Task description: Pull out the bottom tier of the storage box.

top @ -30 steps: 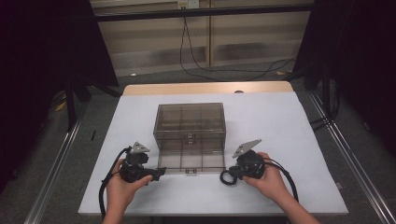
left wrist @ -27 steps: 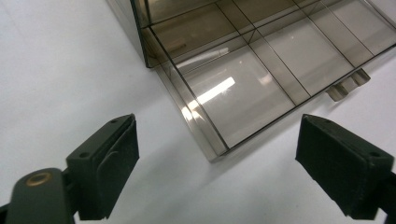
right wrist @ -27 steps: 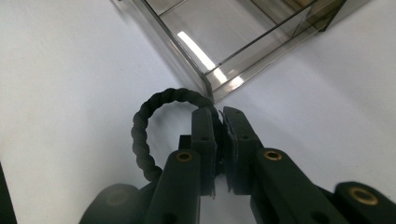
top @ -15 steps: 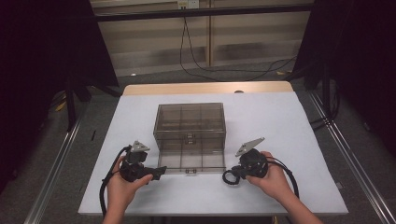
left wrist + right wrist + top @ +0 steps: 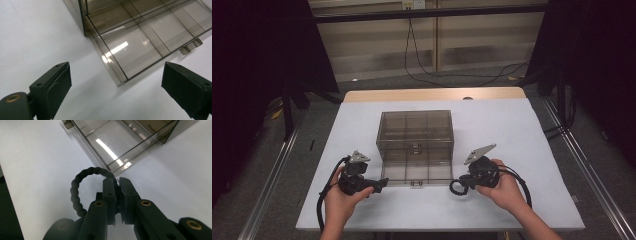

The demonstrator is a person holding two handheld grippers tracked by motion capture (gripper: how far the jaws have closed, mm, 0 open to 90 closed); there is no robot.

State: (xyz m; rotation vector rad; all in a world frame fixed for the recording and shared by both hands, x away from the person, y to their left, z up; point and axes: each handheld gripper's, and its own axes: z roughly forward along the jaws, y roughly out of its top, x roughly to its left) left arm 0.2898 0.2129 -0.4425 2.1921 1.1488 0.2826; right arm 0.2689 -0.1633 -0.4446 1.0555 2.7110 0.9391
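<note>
White covering lies over the table (image 5: 522, 150), and around it the room is dark, with black curtains at both sides.

Nearest to the person, two hands hold the tools at the front part of the table. The left gripper (image 5: 381, 184) points toward the front left corner of the box, and its jaws stand wide apart with nothing between them; they have just been opening. In the left gripper view the black pads (image 5: 60, 87) frame the box corner, not touching it. The right gripper (image 5: 458, 186) has its jaws pressed together on a black twisted ring (image 5: 80, 187), like a hair tie of rope; the loop curls out beside the jaws and hangs just before the box edge.

Between the grippers, a little farther, sits the smoky transparent organizer box (image 5: 416, 132). Its lid (image 5: 417, 170) lies folded open toward the person, flat on the table. Dividers split the box into compartments.

Behind the table, cables (image 5: 422, 70) hang on a pale wall. I can read no brand, label or writing anywhere.
</note>
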